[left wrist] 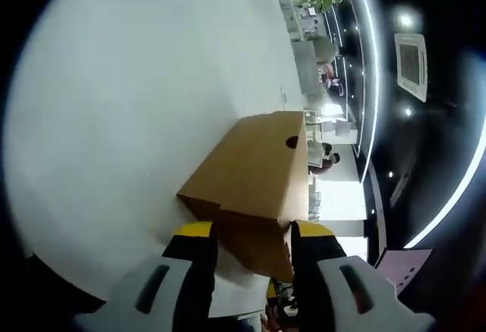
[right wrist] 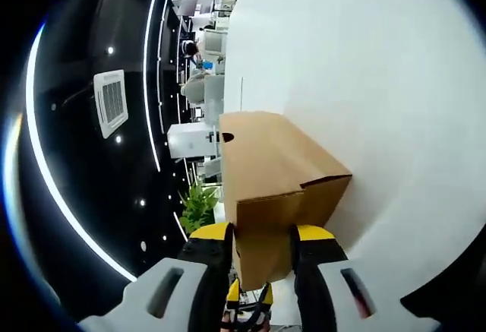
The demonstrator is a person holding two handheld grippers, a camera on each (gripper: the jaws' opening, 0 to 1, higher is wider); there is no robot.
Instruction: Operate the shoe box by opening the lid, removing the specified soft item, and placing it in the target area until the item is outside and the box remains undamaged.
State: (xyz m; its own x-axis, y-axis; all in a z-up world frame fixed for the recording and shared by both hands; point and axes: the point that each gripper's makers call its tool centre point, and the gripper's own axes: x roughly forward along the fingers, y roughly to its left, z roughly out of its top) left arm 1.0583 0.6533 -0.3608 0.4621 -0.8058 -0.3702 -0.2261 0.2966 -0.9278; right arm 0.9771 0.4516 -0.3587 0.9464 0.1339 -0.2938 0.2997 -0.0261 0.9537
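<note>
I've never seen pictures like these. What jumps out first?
A brown cardboard shoe box on a white table, lid closed, with a round finger hole in one end. Yellow-tipped jaws of the left gripper and the right gripper each straddle part of it. Behind: a black ceiling with curved light strips.

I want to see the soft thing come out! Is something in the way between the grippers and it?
Yes. The brown cardboard shoe box is closed around it, so the soft item is hidden. In the left gripper view the left gripper has a flap of the box between its jaws; in the right gripper view the right gripper does too.
</note>
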